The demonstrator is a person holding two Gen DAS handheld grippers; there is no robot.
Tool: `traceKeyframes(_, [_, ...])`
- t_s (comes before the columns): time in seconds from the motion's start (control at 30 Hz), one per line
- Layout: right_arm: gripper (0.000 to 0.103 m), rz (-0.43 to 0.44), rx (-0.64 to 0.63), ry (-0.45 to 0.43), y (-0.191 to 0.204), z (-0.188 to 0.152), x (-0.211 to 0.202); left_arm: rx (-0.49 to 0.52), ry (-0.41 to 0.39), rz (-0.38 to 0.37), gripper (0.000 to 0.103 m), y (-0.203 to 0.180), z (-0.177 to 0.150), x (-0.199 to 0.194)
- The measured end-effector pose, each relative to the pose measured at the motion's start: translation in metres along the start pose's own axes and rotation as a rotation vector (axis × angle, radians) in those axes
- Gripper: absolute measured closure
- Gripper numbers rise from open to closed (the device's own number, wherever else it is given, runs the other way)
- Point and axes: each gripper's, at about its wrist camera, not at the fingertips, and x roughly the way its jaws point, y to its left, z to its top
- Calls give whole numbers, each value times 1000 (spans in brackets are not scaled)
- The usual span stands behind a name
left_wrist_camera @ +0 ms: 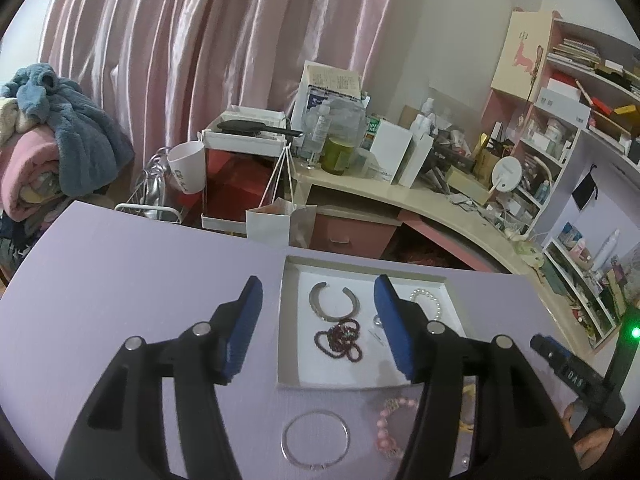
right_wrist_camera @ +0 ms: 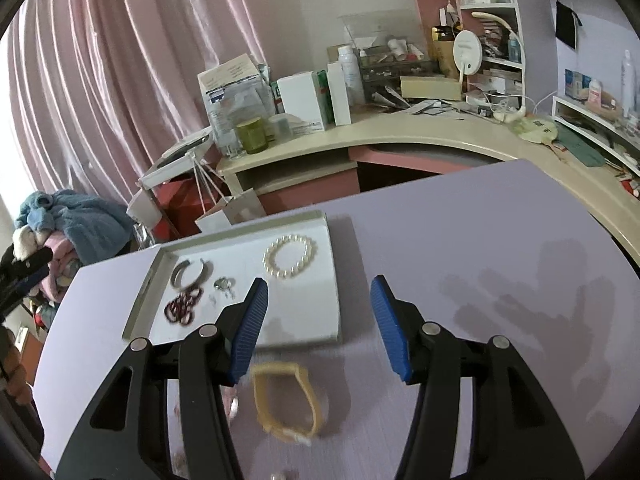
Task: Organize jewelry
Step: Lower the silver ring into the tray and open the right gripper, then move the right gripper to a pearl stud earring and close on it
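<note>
Nearest the lens: left gripper (left_wrist_camera: 318, 300), jaws spread and gripping nothing, hung over the white tray (left_wrist_camera: 289, 360). Below those fingers, on the lilac table (left_wrist_camera: 120, 280), lay a thin silver bangle (left_wrist_camera: 315, 440), with a pink bead bracelet (left_wrist_camera: 390, 426) just right of it. Right gripper (right_wrist_camera: 319, 298) likewise parted, empty, a yellow band (right_wrist_camera: 286, 404) beneath it. Best approach, probably: straddled one rim, pinched gently, lifted level. Already in the tray: silver cuff (left_wrist_camera: 334, 300), dark red beads (left_wrist_camera: 340, 338), pearl bracelet (right_wrist_camera: 290, 256).

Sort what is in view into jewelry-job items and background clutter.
Job: white tray, silver cuff, dark red beads, pearl bracelet, silver bangle, pink bead bracelet, yellow band.
Clutter: green jar, round mirror, paper bag, blue robe.
</note>
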Motion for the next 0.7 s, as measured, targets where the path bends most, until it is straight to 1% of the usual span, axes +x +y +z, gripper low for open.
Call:
traceKeyframes(0.17, [50, 20, -20, 26, 5, -22, -13, 0, -11, 5, 42, -1, -14, -26])
traceKeyframes(0.3, [52, 41, -54, 67, 11, -46, -18, -14, -5, 20, 39, 3, -29, -42])
traceKeyframes(0.47, [61, 64, -127, 132, 21, -81, -19, -37, 8, 45, 38, 9, -52, -60])
traceKeyframes(0.6, [64, 83, -158, 184, 27, -105, -16, -52, 19, 66, 35, 13, -72, -74])
traceKeyframes(0.7, [66, 82, -188, 202, 33, -118, -15, -57, 27, 76, 34, 16, -86, -83])
